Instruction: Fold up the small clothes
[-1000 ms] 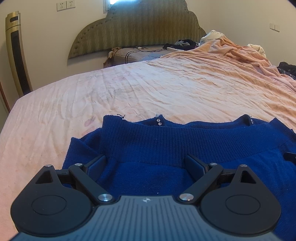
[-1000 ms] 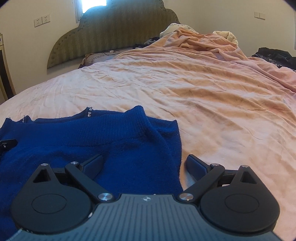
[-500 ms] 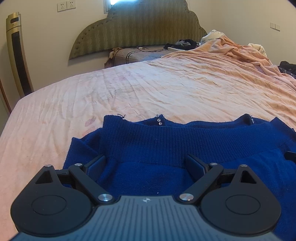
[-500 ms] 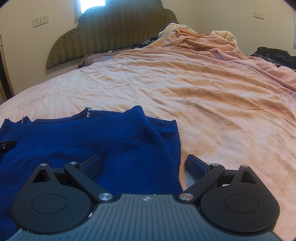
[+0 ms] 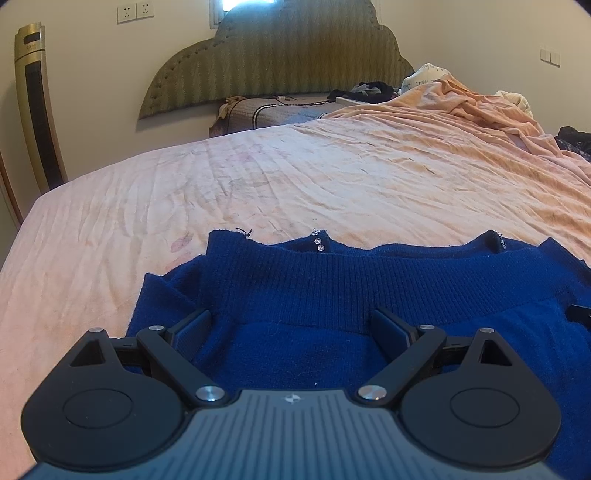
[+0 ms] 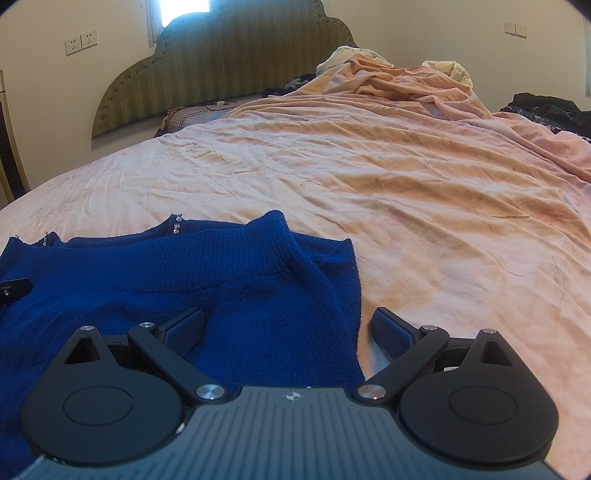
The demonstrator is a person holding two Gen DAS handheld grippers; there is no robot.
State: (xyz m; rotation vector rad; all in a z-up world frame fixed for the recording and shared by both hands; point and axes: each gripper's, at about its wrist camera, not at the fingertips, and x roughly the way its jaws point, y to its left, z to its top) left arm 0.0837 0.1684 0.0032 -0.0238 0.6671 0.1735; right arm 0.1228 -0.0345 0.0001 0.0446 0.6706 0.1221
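Blue knit garment [image 5: 369, 295] lies flat on the bed near its foot edge, ribbed band [image 5: 388, 280] toward the headboard, small rhinestones [image 5: 318, 244] along the far edge. Already doubled, by the look of the layered edges; side edge visible in the right view [image 6: 347, 295].

Left gripper [image 5: 291, 328]: jaws wide apart, low over the knit, nothing held. Right gripper [image 6: 288, 328]: jaws equally wide, straddling the garment's right side edge, one finger over knit, the other over sheet; nothing held. Whether the fingers touch the fabric cannot be told.

Step in hand, as judged: taking hold of the near portion at both sides for the next fold. To do it well: close both at matching points, pinch every layer and none of the sheet beneath, lift evenly, lay the edge parallel to the ribbed band. Thick knit may slip or bunch if gripped shallowly.

Surface: pink bedsheet [image 5: 258, 192], wrinkled, faintly stained. Beyond: bunched peach cover [image 6: 406, 85], upholstered headboard [image 5: 277, 62], dark clothes at the far right [image 6: 546, 107], wall sockets [image 5: 135, 12], gold tower unit [image 5: 37, 110] at left.
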